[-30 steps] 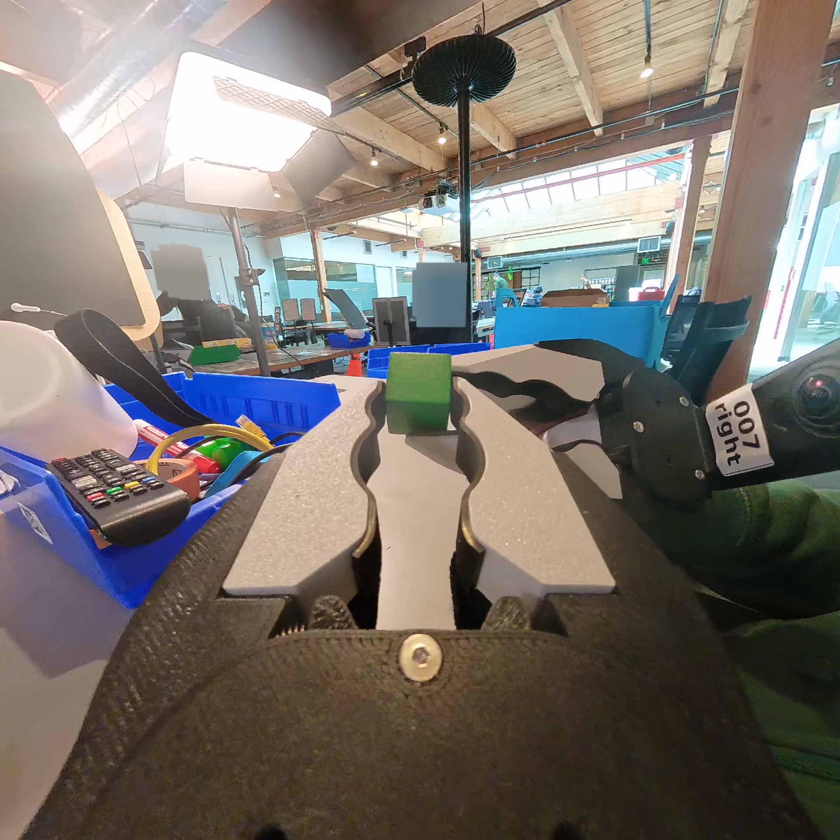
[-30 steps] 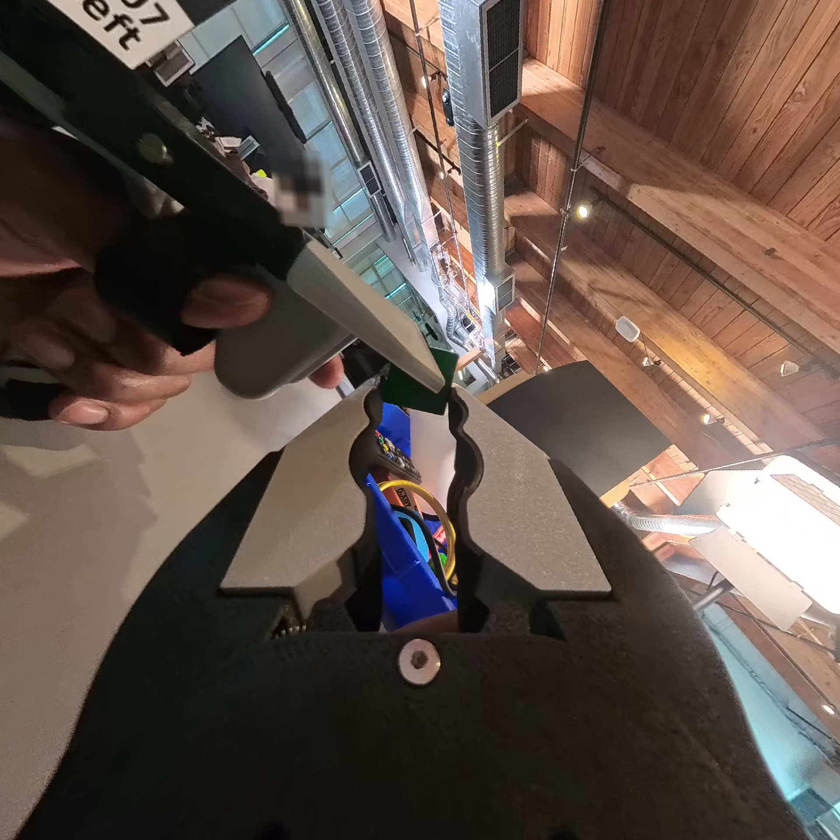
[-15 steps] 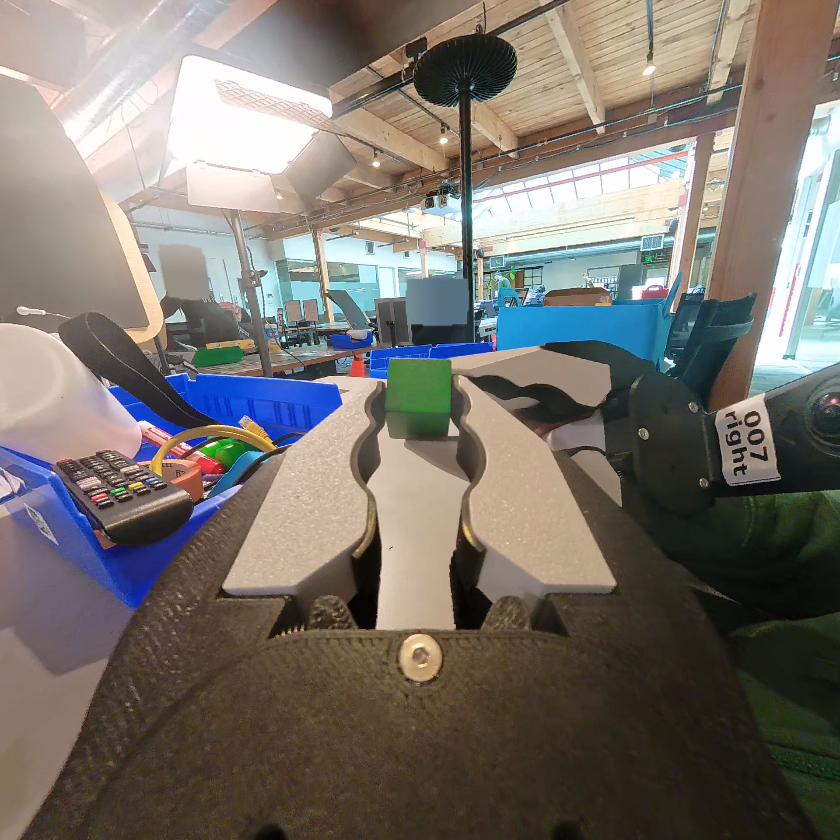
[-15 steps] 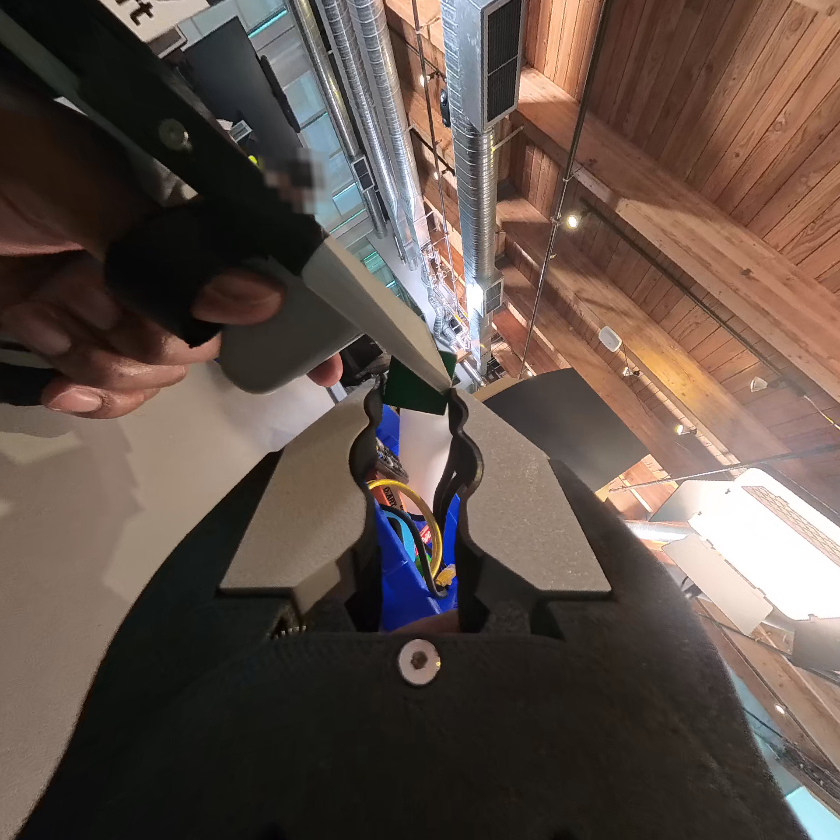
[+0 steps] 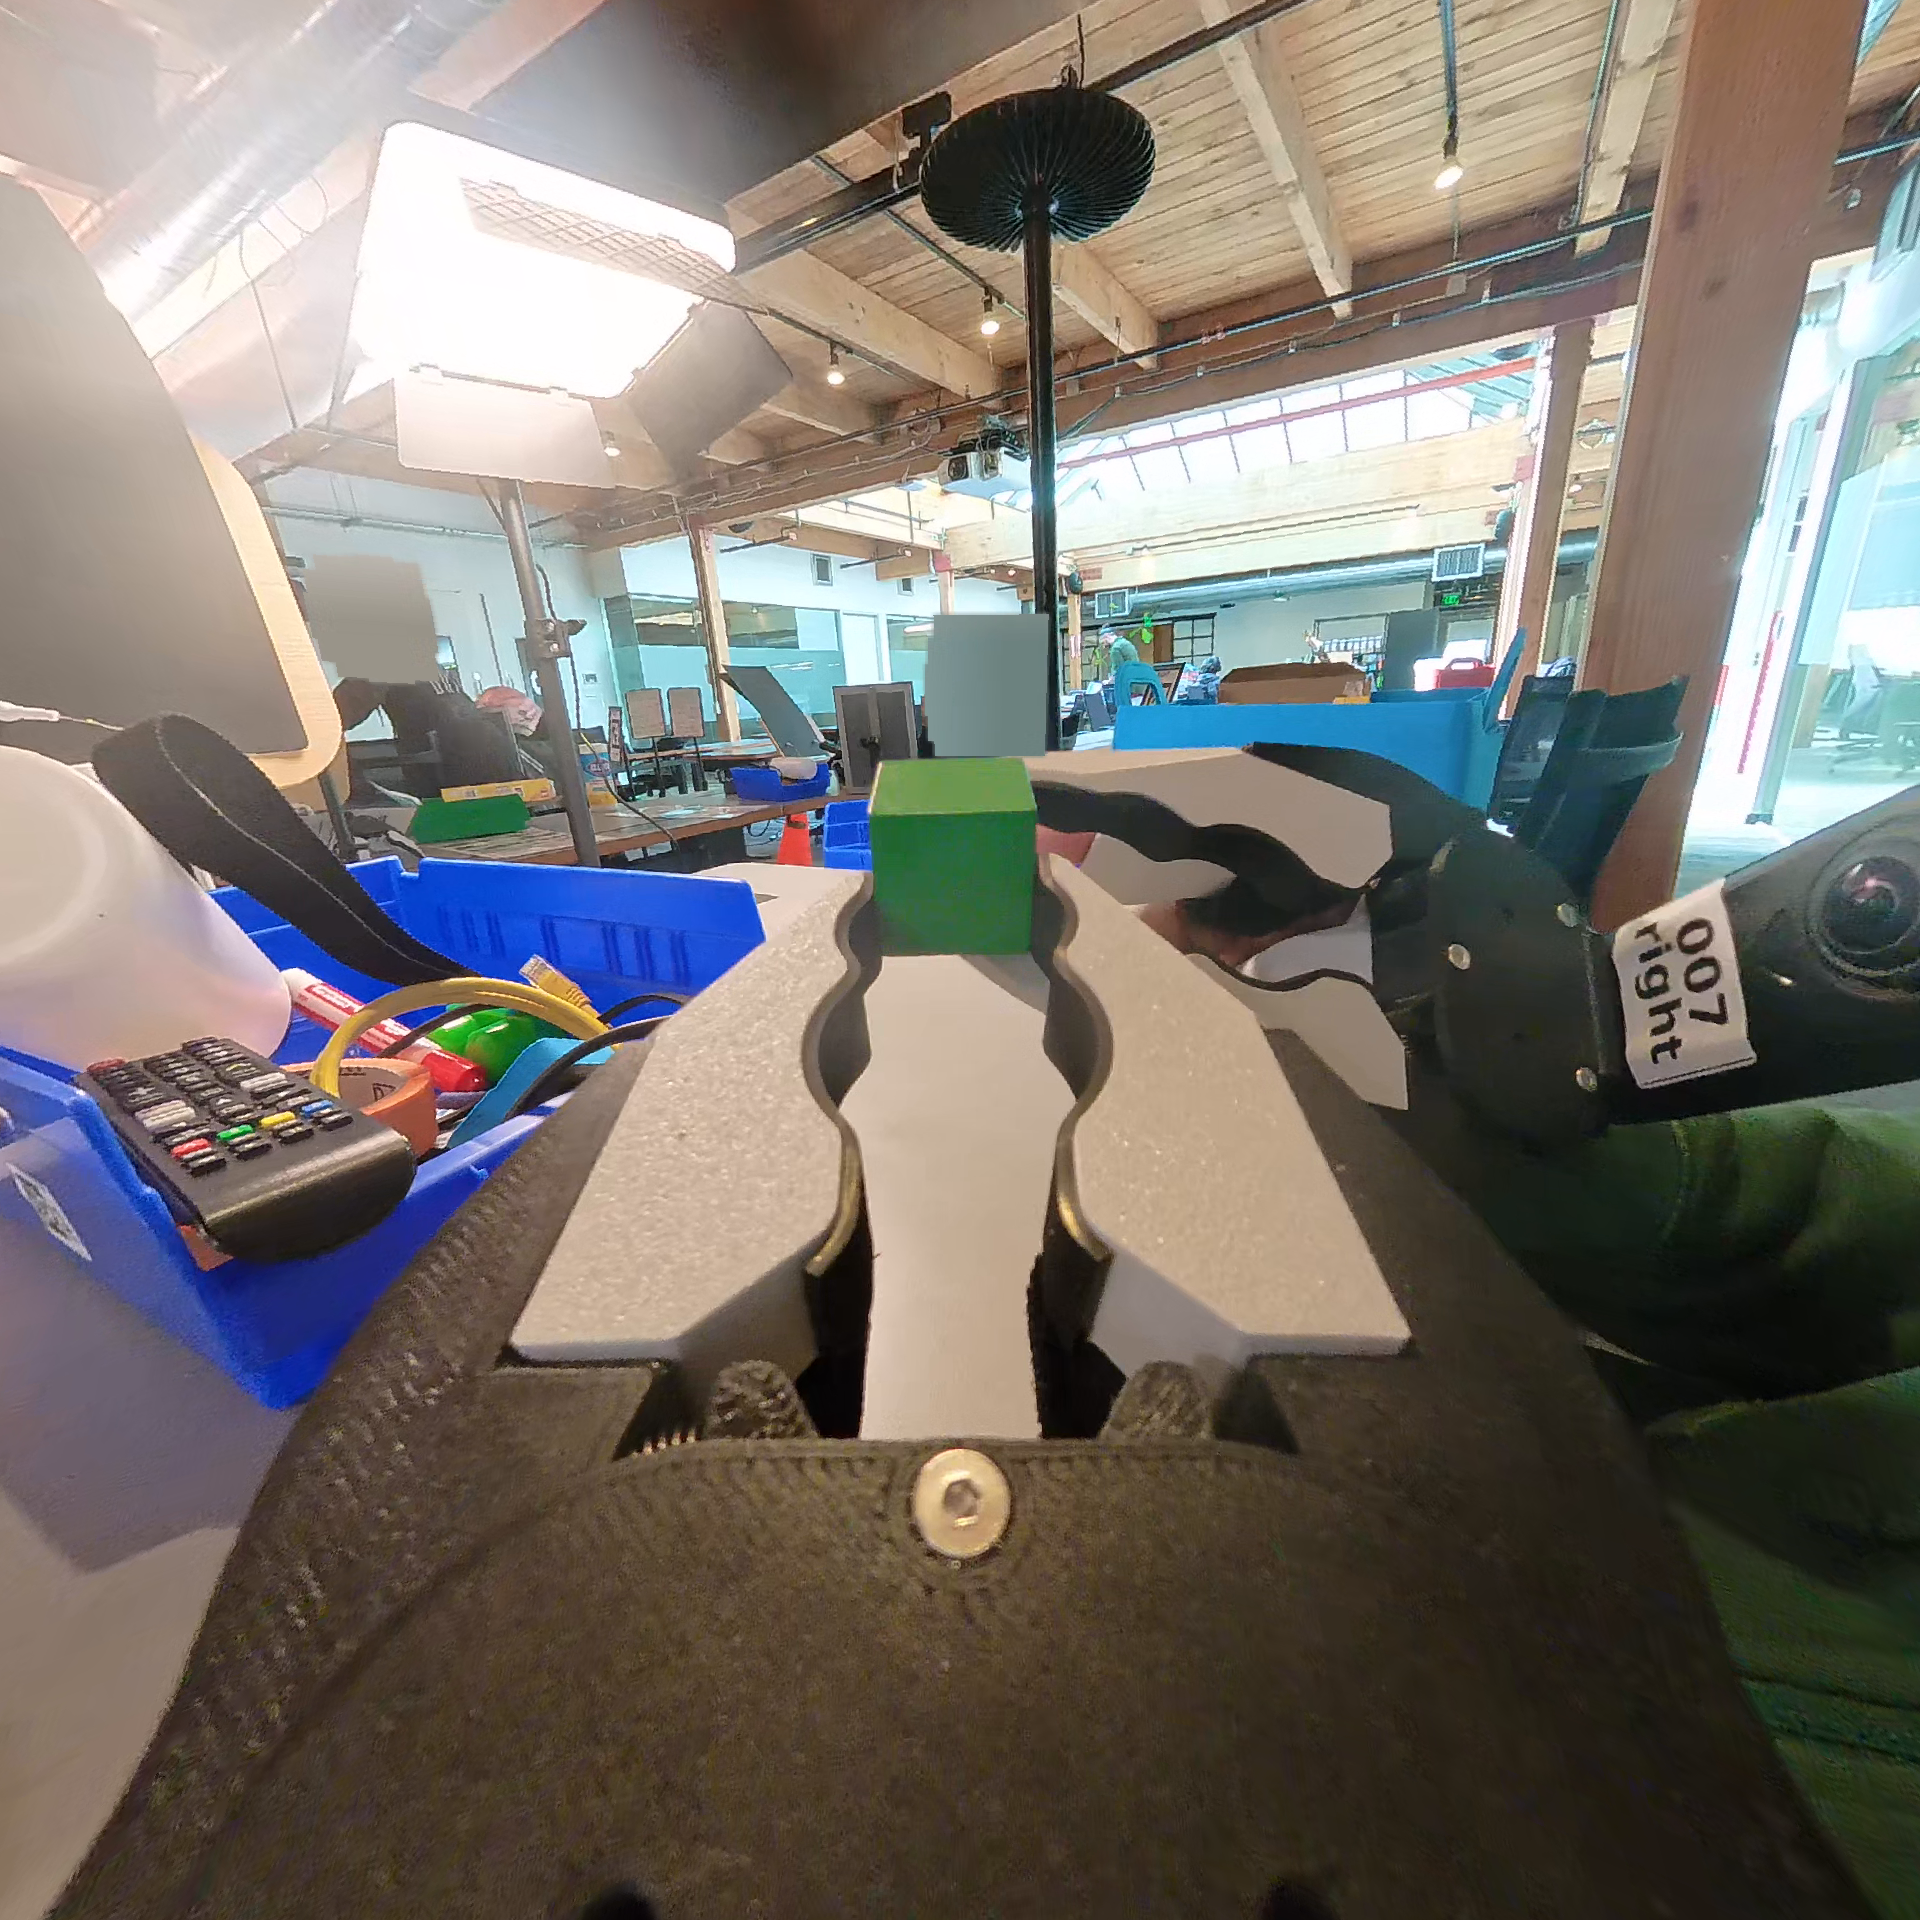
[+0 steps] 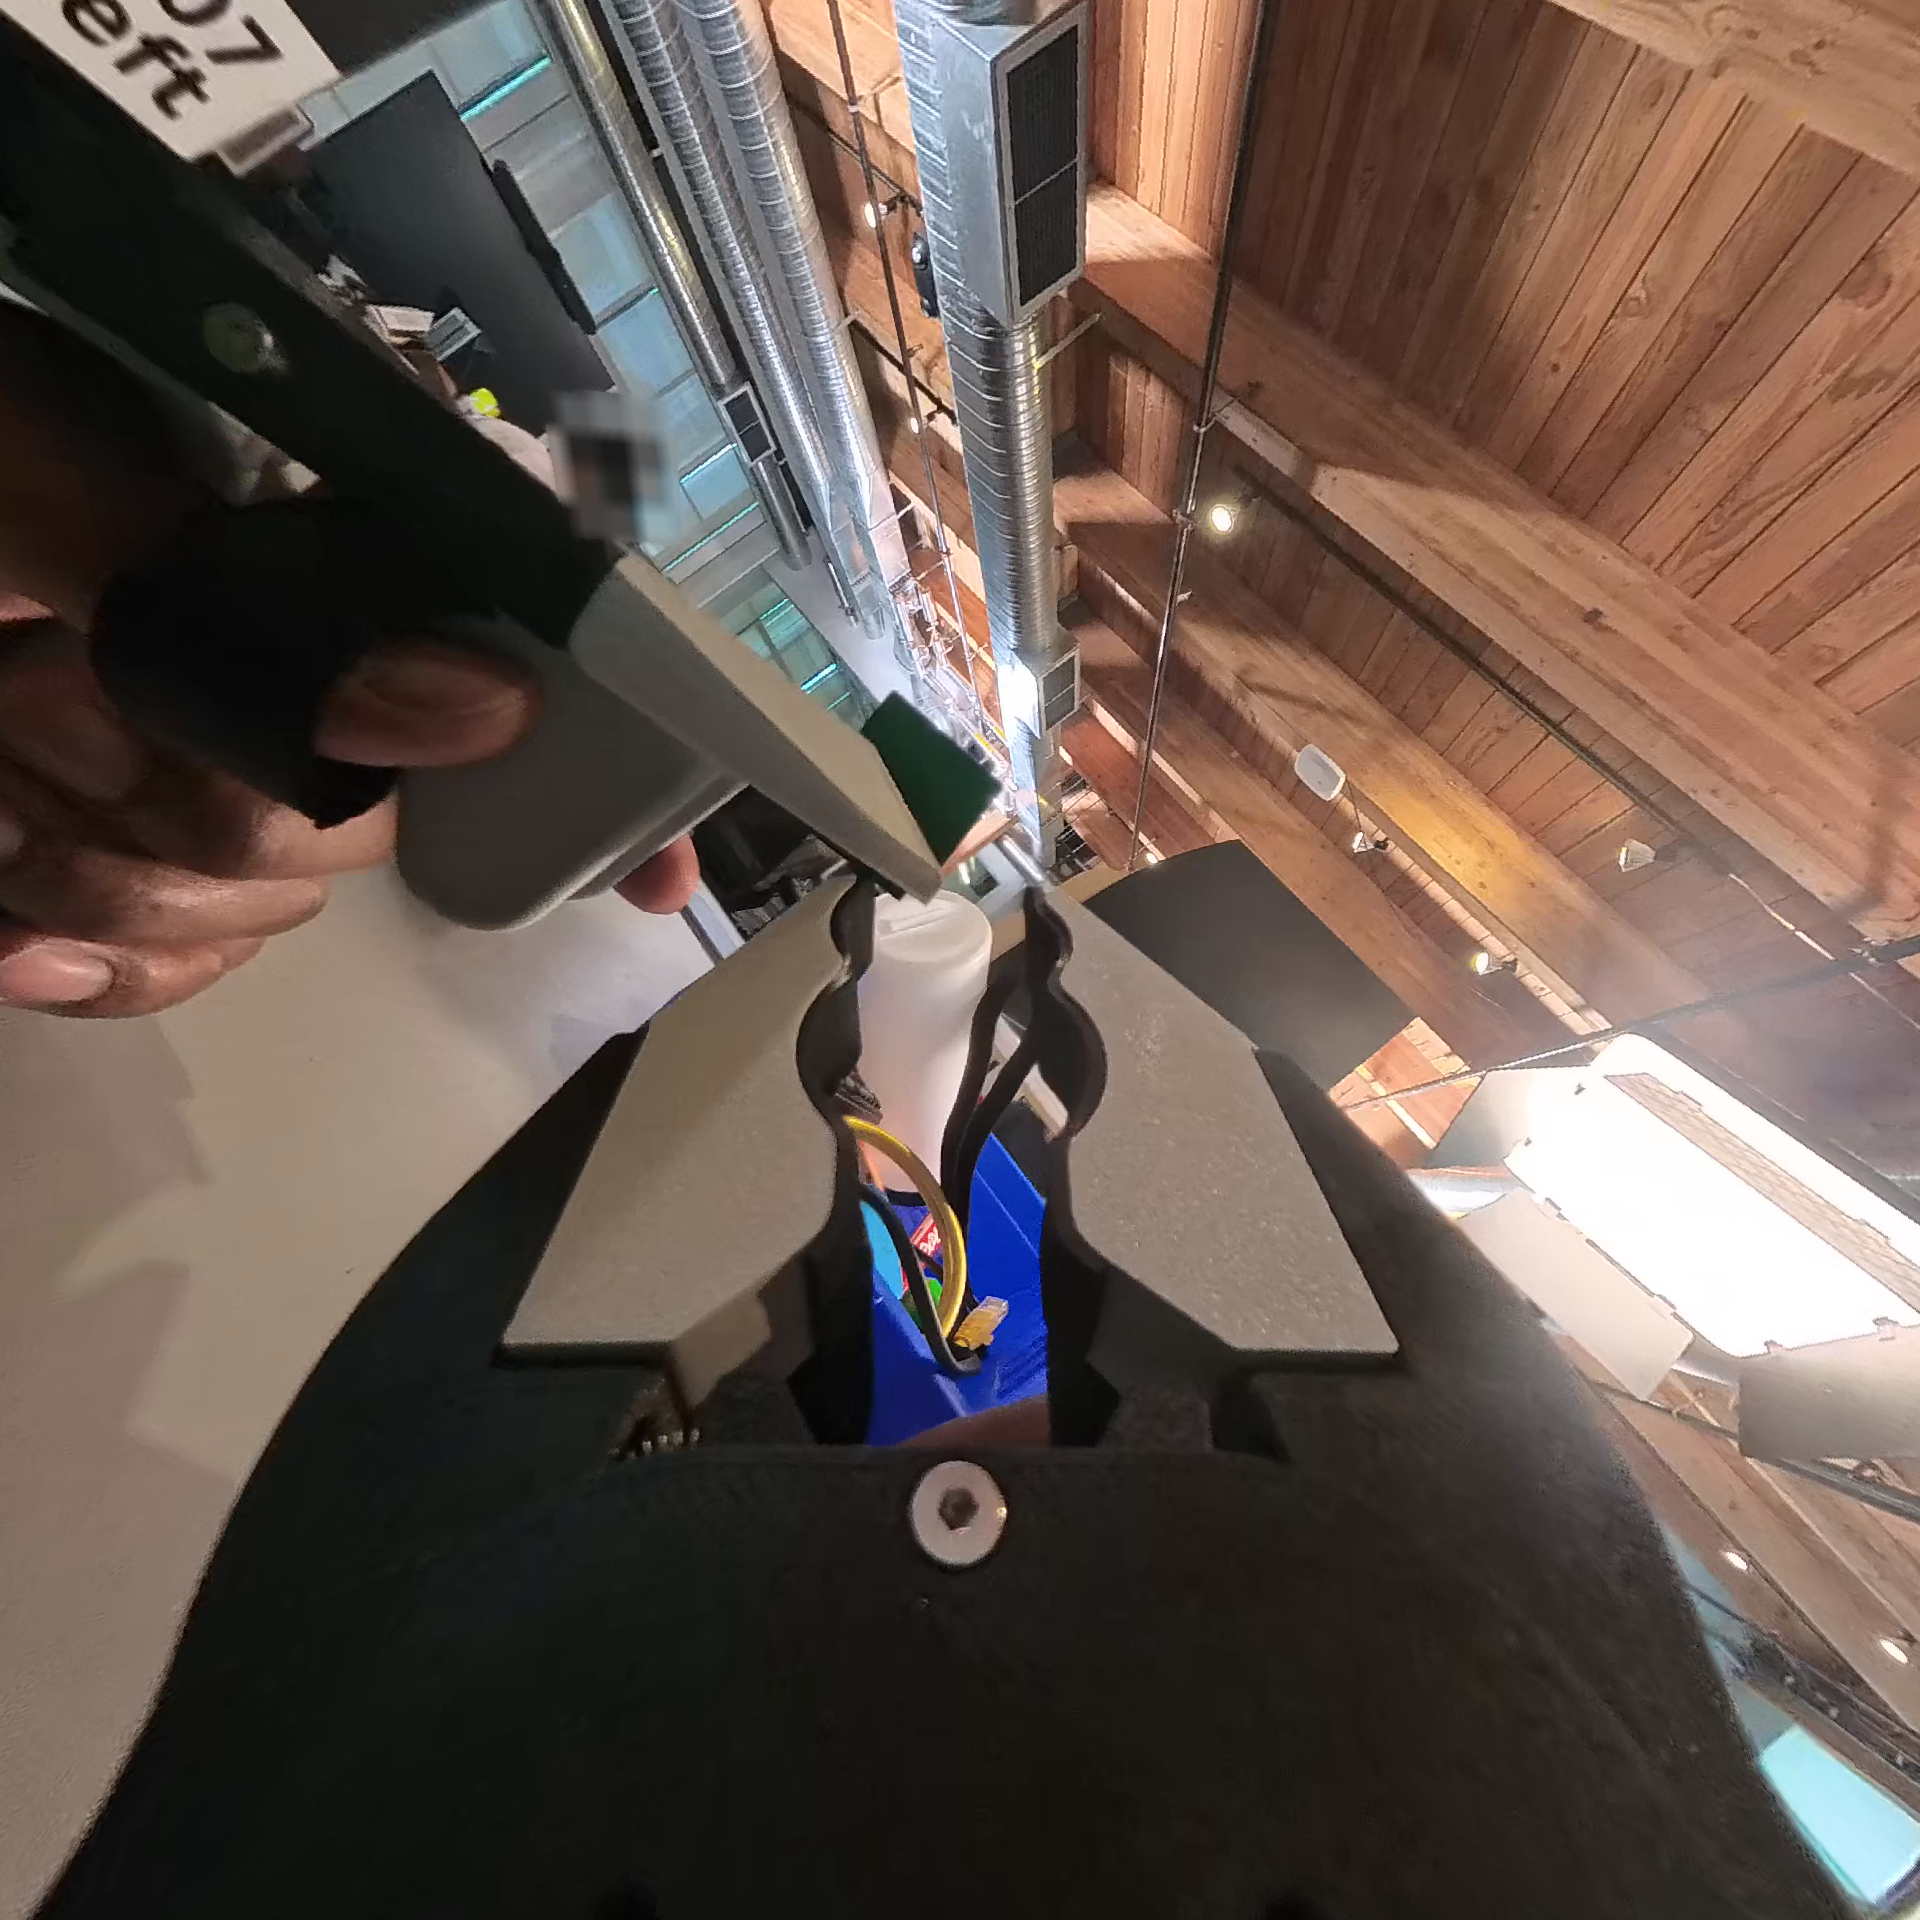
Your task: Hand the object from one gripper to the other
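Observation:
A green cube [image 5: 954,871] is pinched between the tips of my left gripper [image 5: 954,920], which is shut on it and holds it up in the air. My right gripper [image 5: 1091,842] reaches in from the right, its jaws apart, with the upper finger [image 5: 1195,795] close beside the cube's right edge. In the right wrist view my right gripper [image 6: 943,896] is open and empty. The cube [image 6: 935,774] sits just beyond and above its tips, against the left gripper's grey finger [image 6: 748,748].
A blue bin [image 5: 260,1320] at the left holds a black remote [image 5: 239,1132], a yellow cable [image 5: 468,997], tape and markers. A white jug [image 5: 104,914] stands behind it. A hand [image 6: 156,883] holds the left gripper. A green sleeve [image 5: 1714,1247] lies at the right. The grippers are tip to tip, or close to it.
In the right wrist view the cube stood between my right fingertips; now it lies above and beyond them. The left gripper still holds it. The left wrist view has barely changed.

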The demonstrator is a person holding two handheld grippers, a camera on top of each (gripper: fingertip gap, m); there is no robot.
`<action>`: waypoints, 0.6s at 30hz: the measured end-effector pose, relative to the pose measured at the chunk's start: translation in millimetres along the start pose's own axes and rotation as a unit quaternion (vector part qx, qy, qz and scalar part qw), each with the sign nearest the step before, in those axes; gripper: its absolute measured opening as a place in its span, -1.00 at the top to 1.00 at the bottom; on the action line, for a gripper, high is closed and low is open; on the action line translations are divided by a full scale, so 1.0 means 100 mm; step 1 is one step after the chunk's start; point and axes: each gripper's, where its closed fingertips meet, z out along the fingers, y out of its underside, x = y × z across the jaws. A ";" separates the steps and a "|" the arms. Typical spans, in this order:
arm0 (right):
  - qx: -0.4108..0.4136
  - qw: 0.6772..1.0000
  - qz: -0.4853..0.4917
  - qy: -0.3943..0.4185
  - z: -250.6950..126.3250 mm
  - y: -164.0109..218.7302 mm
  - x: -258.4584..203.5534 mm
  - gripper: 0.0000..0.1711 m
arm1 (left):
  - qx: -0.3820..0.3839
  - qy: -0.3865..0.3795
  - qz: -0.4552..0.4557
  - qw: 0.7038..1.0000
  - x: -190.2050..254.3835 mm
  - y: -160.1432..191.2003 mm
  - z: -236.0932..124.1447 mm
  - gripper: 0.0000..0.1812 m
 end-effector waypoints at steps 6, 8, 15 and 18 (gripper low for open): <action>0.005 1.000 -0.002 -0.001 0.00 -0.01 -0.01 0.67 | 0.004 0.005 -0.013 1.000 -0.01 -0.01 -0.01 0.67; 0.009 1.000 0.001 -0.012 0.00 -0.03 -0.05 0.67 | 0.010 0.014 -0.029 0.999 0.00 -0.03 -0.01 0.68; 0.037 0.998 0.025 -0.042 -0.03 -0.13 -0.13 0.59 | 0.024 0.106 -0.161 0.981 0.13 -0.07 -0.03 0.68; 0.038 0.998 0.039 -0.045 -0.03 -0.12 -0.12 0.59 | 0.015 0.137 -0.204 0.969 0.17 -0.06 -0.02 0.68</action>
